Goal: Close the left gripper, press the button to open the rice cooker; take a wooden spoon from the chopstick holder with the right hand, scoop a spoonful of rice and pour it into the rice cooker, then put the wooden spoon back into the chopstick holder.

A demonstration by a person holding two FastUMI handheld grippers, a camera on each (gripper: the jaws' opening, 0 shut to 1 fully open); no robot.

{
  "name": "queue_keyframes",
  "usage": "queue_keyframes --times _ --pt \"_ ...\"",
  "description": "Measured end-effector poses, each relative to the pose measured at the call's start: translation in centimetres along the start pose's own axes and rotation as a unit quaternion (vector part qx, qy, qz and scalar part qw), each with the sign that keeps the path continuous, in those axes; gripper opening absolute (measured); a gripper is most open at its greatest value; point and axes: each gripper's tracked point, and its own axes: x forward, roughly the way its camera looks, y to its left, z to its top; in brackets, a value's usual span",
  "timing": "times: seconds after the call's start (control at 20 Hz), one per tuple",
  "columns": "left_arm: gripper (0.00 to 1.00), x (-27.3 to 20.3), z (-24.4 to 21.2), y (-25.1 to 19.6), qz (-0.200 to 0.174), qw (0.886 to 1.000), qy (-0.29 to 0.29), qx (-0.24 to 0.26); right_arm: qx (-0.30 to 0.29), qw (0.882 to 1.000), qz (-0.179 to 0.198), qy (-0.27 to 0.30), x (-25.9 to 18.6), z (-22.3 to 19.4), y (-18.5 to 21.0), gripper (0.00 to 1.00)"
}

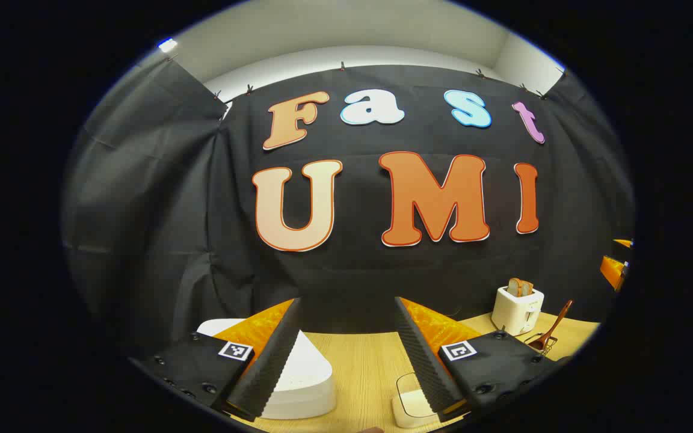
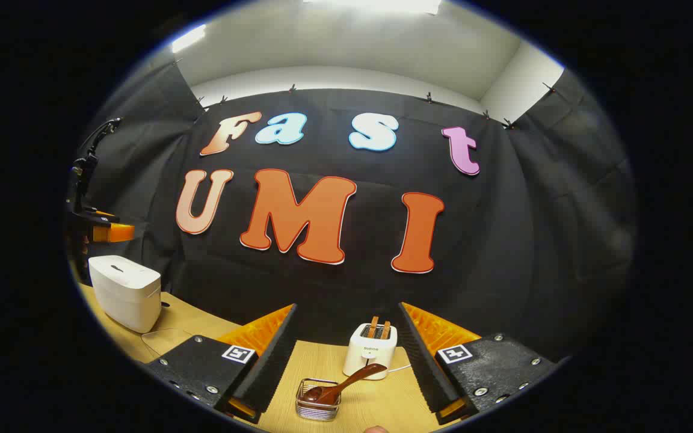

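- In the left gripper view we see the left hand-held gripper (image 1: 346, 355) with its fingers well apart and nothing between them, held above the wooden tabletop (image 1: 364, 367).
- Below its left finger sits the white rice cooker (image 1: 301, 376), lid down; just beside the right finger lies a small clear-lidded container (image 1: 409, 400), whose contents we cannot tell.
- Farther right in that view stand a white toaster (image 1: 518, 310) with bread in its slots and the wooden spoon (image 1: 554, 328), leaning out of the wire chopstick holder (image 1: 542, 343).
- In the right gripper view the right hand-held gripper (image 2: 346, 361) also has its fingers spread wide and holds nothing.
- Between those fingers, low on the tabletop, we see the chopstick holder (image 2: 317, 407) with the wooden spoon (image 2: 346, 383) resting in it, bowl down and handle tilted toward the toaster (image 2: 372, 355) just behind.
- At the far left of that view the rice cooker (image 2: 125, 291) stands closed, with the other hand-held gripper (image 2: 106, 231) above it.
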Motion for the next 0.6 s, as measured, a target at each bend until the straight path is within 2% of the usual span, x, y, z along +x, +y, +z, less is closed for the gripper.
queue_keyframes --times 0.6 --pt "0.98 0.0 1.8 0.2 0.013 1.000 -0.017 0.012 0.006 1.000 0.002 0.001 -0.5 0.0 -0.4 0.95"
